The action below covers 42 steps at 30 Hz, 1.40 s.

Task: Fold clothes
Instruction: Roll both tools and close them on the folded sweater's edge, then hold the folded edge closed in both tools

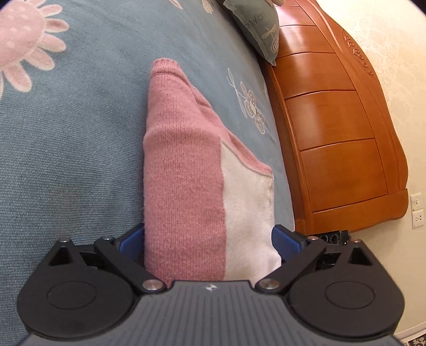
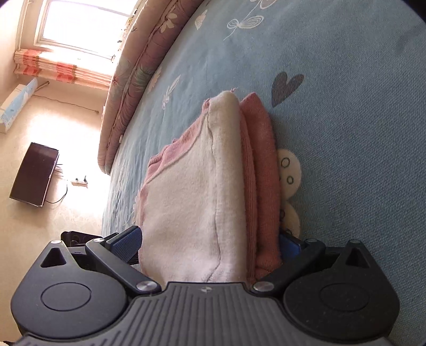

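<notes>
A folded pink and cream knit sweater [image 1: 186, 165] lies as a thick bundle on the blue bedspread [image 1: 74, 133]. Its near end sits between the wide jaws of my left gripper [image 1: 209, 239]. The blue pads [image 1: 286, 239] stand at the bundle's two sides and do not squeeze it. In the right wrist view the same sweater [image 2: 191, 191] shows its cream face and stacked pink layers. My right gripper [image 2: 210, 242] straddles that end, jaws wide. Its left pad [image 2: 127, 239] stands just beside the cloth, and the right pad is half hidden behind the pink layers.
A wooden headboard [image 1: 335, 127] and a grey-green pillow [image 1: 255, 24] border the bed on the right of the left wrist view. In the right wrist view a rolled floral quilt [image 2: 133, 79] lies along the bed's edge, with a dark box [image 2: 34, 173] on the floor.
</notes>
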Each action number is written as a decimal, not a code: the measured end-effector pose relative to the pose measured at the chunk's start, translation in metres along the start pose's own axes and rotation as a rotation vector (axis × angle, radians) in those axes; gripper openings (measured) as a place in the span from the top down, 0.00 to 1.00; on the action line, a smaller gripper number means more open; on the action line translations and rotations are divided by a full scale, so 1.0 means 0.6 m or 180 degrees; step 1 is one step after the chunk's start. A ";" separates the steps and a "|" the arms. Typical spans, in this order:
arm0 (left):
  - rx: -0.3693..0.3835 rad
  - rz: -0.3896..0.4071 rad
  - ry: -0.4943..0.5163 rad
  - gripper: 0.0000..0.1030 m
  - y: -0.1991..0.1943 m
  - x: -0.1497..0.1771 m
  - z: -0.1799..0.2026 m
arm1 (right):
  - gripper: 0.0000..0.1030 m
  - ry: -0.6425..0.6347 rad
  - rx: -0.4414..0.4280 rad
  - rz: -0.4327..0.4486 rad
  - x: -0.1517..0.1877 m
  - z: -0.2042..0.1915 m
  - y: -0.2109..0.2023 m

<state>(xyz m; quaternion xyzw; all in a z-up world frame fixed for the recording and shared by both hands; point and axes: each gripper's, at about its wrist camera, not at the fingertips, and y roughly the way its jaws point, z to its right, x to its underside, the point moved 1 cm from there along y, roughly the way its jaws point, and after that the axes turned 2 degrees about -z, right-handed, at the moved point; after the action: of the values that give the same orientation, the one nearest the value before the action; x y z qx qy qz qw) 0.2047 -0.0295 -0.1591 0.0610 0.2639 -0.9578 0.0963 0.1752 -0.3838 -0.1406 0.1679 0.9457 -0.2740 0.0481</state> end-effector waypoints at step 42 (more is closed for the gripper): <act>-0.0021 -0.0347 0.0014 0.02 0.079 -0.054 0.060 | 0.00 0.0175 -0.0533 0.0056 -0.029 -0.018 0.022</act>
<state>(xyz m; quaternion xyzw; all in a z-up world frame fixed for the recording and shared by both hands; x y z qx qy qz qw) 0.2440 -0.0831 -0.1463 0.0483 0.2702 -0.9606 0.0435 0.1958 -0.3725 -0.1348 0.1791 0.9648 -0.1887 0.0384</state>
